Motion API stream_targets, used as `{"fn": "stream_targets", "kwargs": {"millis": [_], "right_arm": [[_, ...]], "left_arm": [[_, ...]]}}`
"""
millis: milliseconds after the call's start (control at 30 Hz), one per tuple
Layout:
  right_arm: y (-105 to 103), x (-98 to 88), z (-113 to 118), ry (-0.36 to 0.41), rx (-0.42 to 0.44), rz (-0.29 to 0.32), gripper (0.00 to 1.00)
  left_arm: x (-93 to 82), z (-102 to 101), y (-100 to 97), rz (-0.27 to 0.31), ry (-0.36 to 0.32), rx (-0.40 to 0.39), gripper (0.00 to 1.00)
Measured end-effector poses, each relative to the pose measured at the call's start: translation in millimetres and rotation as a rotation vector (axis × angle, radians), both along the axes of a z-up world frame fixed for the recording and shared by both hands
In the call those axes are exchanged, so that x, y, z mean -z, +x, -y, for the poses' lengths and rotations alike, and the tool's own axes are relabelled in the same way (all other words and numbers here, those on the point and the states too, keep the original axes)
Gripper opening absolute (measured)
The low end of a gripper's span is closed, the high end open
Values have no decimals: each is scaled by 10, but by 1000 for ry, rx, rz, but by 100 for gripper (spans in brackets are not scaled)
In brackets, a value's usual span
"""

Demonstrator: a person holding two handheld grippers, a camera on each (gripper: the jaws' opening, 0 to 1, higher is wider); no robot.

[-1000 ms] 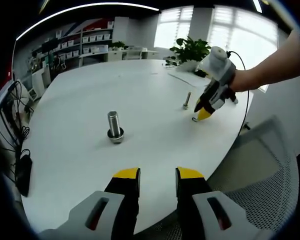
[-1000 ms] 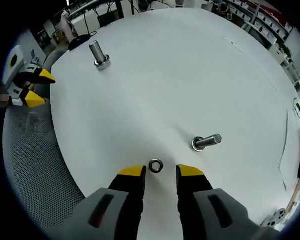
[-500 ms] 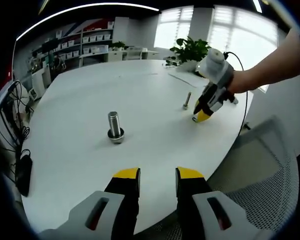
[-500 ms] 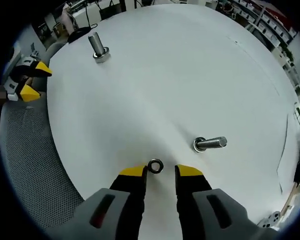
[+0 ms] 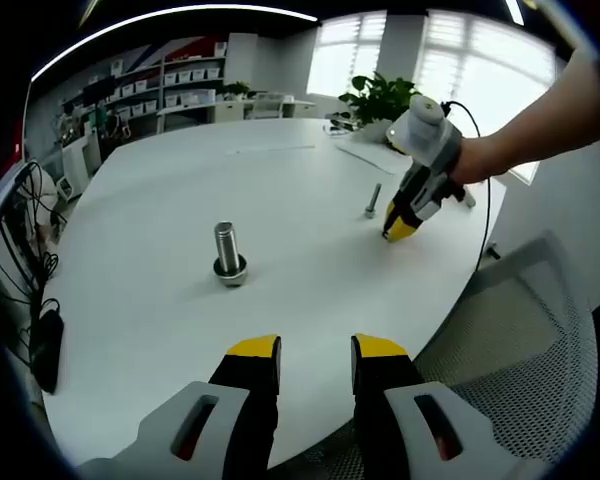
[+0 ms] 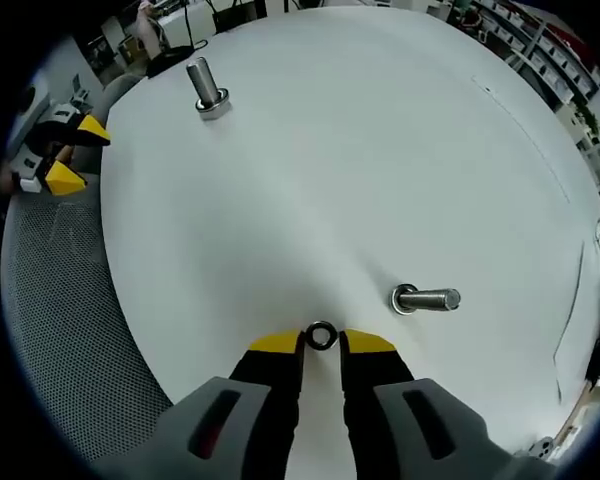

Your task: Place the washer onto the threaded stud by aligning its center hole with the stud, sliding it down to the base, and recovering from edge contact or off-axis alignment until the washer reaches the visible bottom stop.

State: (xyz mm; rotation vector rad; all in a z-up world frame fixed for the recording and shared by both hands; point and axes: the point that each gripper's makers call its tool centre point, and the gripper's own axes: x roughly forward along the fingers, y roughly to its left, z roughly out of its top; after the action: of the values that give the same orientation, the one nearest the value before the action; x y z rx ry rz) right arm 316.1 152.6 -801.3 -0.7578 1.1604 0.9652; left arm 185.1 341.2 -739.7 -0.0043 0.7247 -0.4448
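The washer [image 6: 320, 336] is a small flat metal ring, dark grey with a bright rim and a round centre hole, lying on the white desk [image 6: 380, 160]. In the right gripper view it sits right between the yellow tips of the right tool [image 6: 320, 342], whose jaws stand narrow with a tip touching or nearly touching the ring on each side; whether they actually pinch it I cannot tell. Just beside it, off to one side, a second steel bolt [image 6: 425, 298] stands on its head on the desk. The threaded stud [image 5: 228, 252] stands upright on its wider base well apart from the washer, near the desk's other side. In the left gripper view the left tool [image 5: 315, 350] hangs over the desk edge with its jaws apart and nothing between them, the stud ahead of it, and the right tool [image 5: 400, 226] shows farther off with its tips down at the desk surface.
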Motion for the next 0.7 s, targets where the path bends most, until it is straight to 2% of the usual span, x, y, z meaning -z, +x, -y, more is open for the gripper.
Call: {"fn": "stream_targets", "kwargs": {"millis": [167, 300, 400, 500, 700], "right_arm": [[20, 12, 9, -58, -10, -54, 14], [13, 15, 3, -135, -37, -81, 14], [15, 28, -4, -183, -57, -88, 14], [5, 20, -7, -216, -41, -93, 15], [-10, 12, -4, -223, -41, -61, 15]], "left_arm": [[-3, 0, 0, -1, -1, -1, 26], [5, 4, 4, -2, -2, 1, 26], [8, 3, 5, -4, -1, 1, 26], [-2, 3, 7, -2, 0, 1, 26], [7, -1, 7, -6, -2, -3, 26]]}}
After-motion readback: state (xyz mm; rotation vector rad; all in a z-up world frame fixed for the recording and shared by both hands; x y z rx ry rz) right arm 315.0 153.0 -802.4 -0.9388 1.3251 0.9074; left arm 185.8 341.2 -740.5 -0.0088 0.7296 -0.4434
